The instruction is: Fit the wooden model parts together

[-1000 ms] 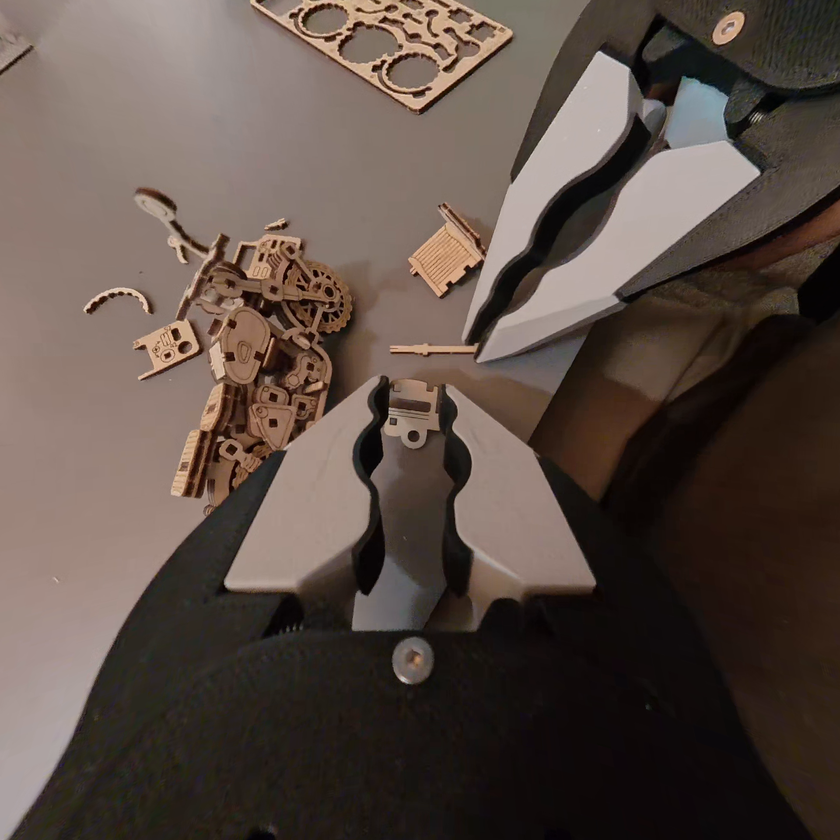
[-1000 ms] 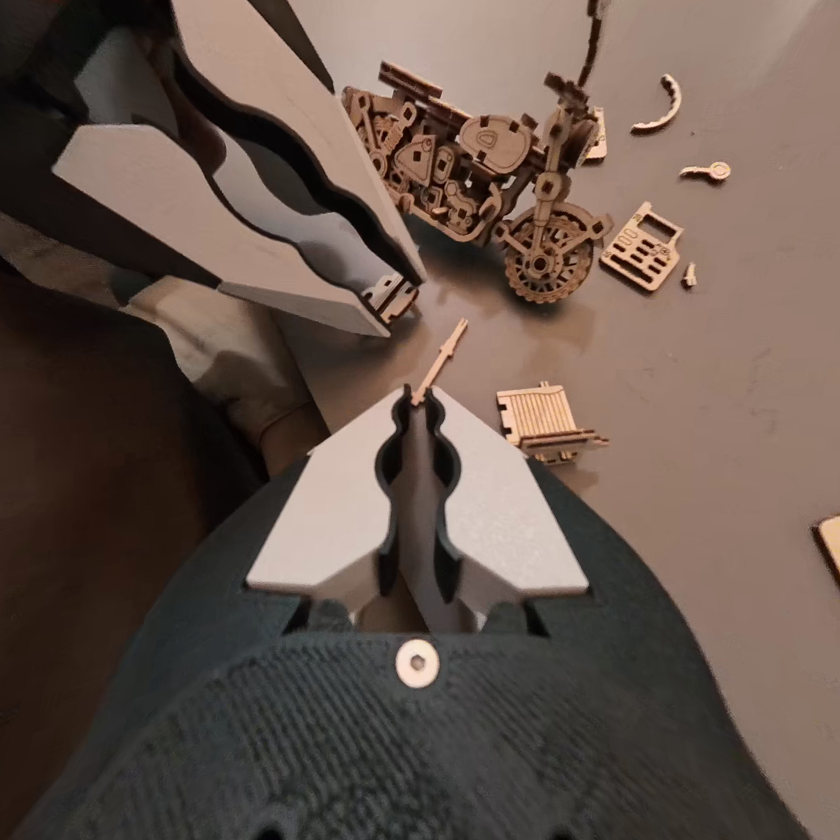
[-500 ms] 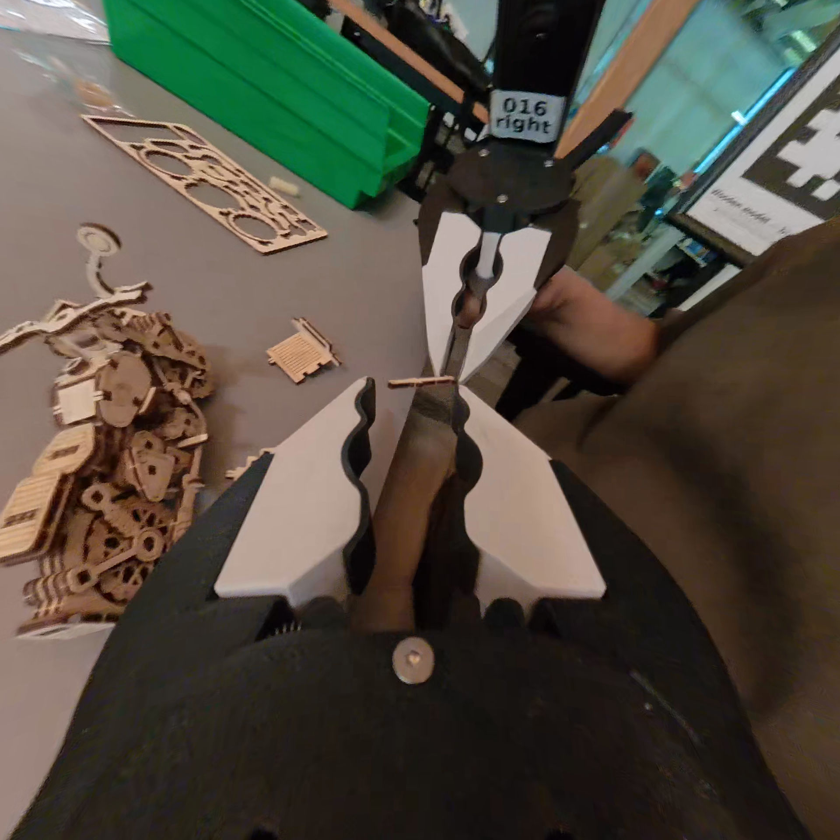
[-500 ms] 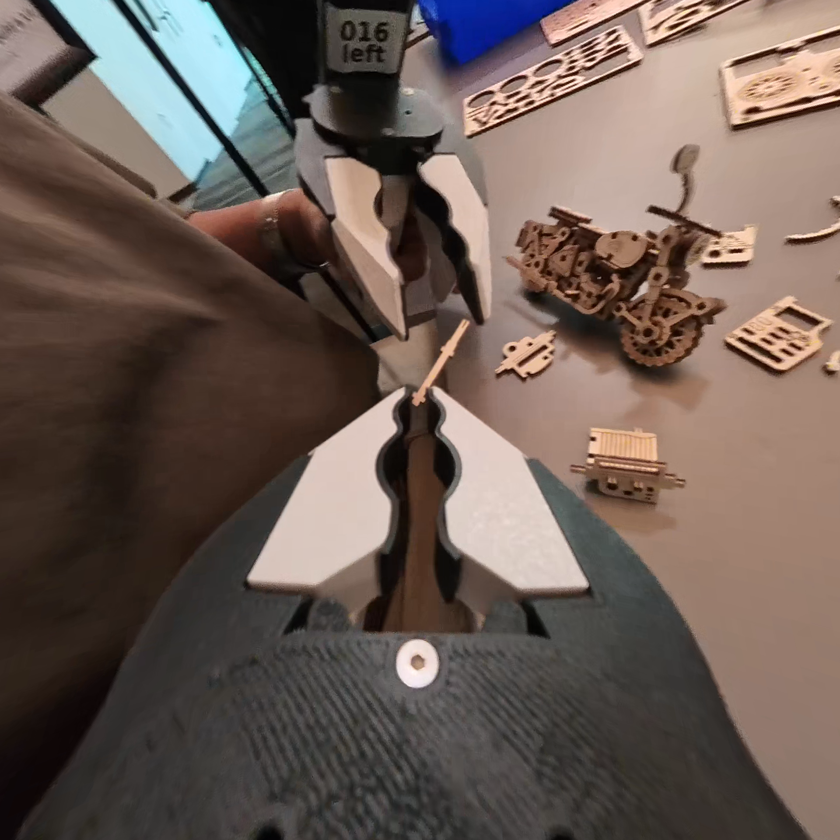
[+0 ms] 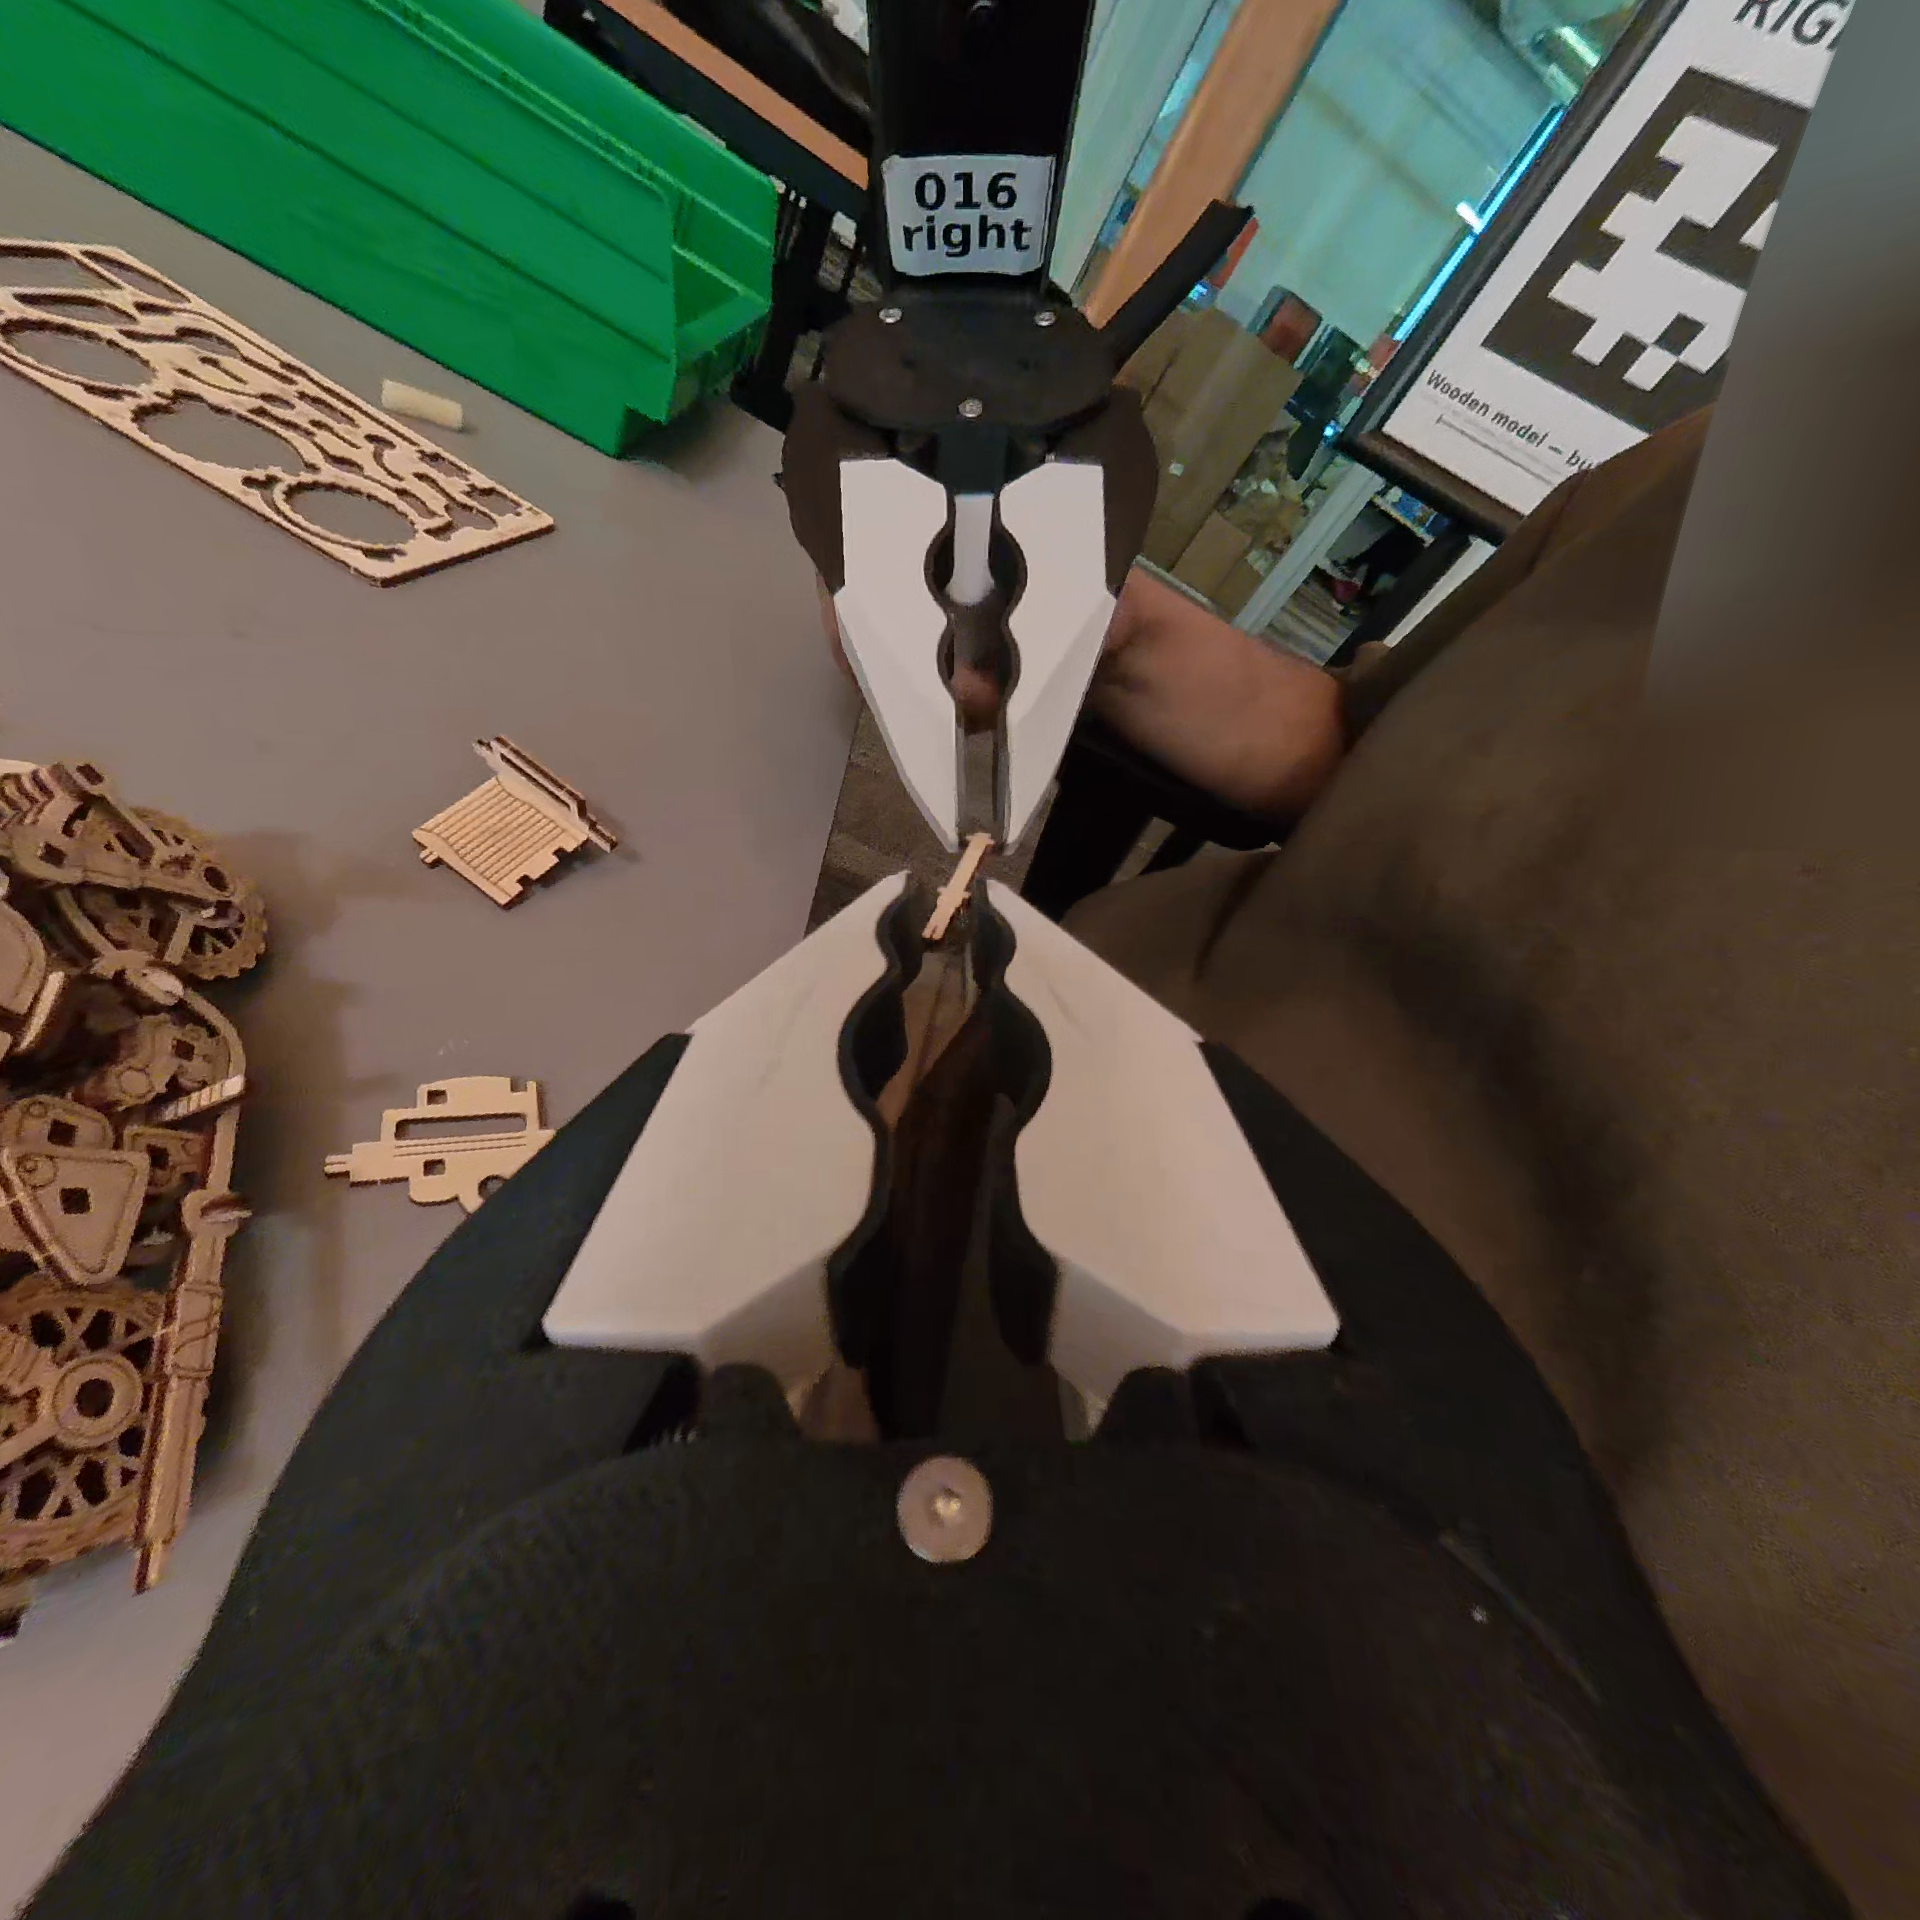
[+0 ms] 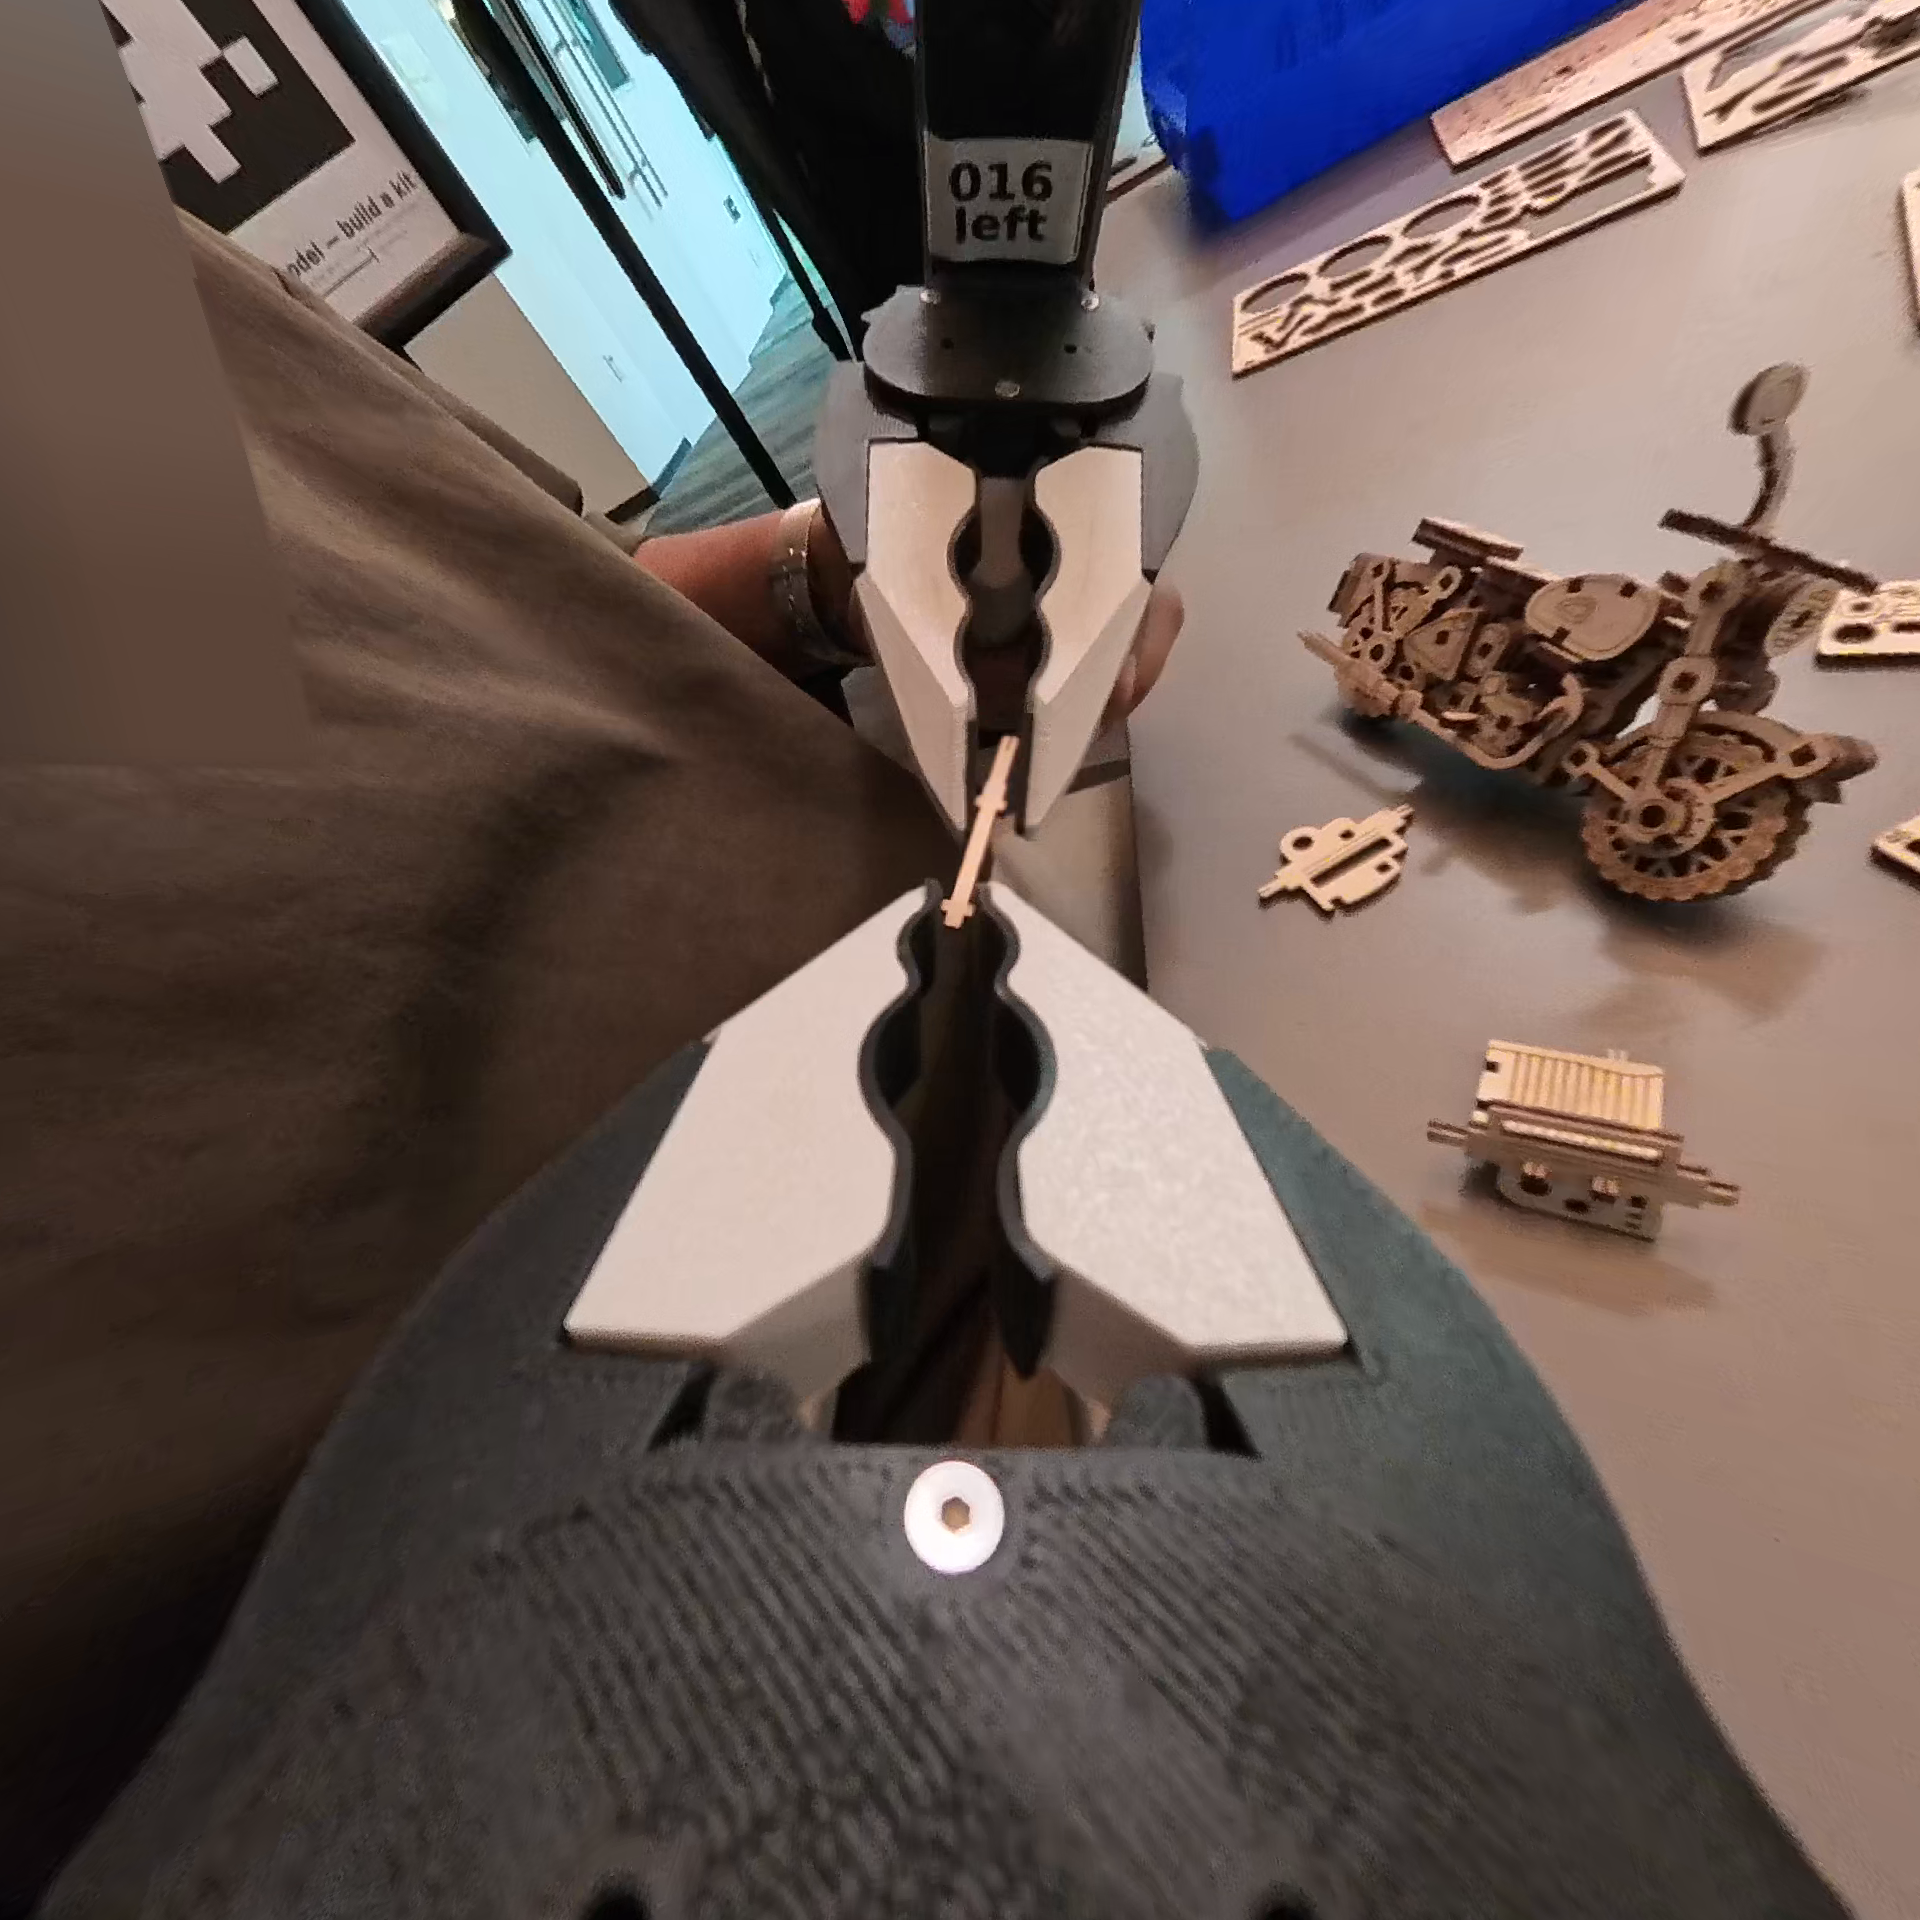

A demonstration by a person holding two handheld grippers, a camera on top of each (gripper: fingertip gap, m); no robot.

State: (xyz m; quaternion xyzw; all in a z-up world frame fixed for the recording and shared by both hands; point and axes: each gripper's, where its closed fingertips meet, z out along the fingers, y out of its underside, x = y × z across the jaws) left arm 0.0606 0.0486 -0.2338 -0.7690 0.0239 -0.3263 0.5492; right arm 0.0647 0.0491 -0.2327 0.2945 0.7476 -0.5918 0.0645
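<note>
A thin wooden pin (image 6: 982, 821) with small cross tabs spans the gap between my two grippers, which point tip to tip just off the table's near edge. My right gripper (image 6: 961, 899) is shut on one end of it. My left gripper (image 5: 949, 888) has closed in on the other end (image 5: 951, 894), and the pin sits between its tips. In the right wrist view the left gripper (image 6: 997, 821) faces me; in the left wrist view the right gripper (image 5: 979, 831) does. The wooden motorcycle model (image 6: 1600, 707) stands on the grey table (image 6: 1558, 416).
A flat cut-out part (image 5: 457, 1138) and a ribbed wooden box part (image 5: 509, 821) lie loose near the motorcycle (image 5: 94, 1143). Punched-out wooden sheets (image 5: 260, 447) lie farther back, by a green bin (image 5: 416, 177) and a blue bin (image 6: 1299, 104). The person's brown clothing (image 5: 1507, 1039) fills one side. The grippers are tip to tip, or close to it. The motorcycle (image 5: 94, 1143) is about equally far from each gripper, around 12 cm. It turns up in the right wrist view (image 6: 1468, 667) as well.
Both grippers rose from the table and turned to face each other. The left let the flat part drop onto the table, then narrowed its fingers around the pin held by the right.
</note>
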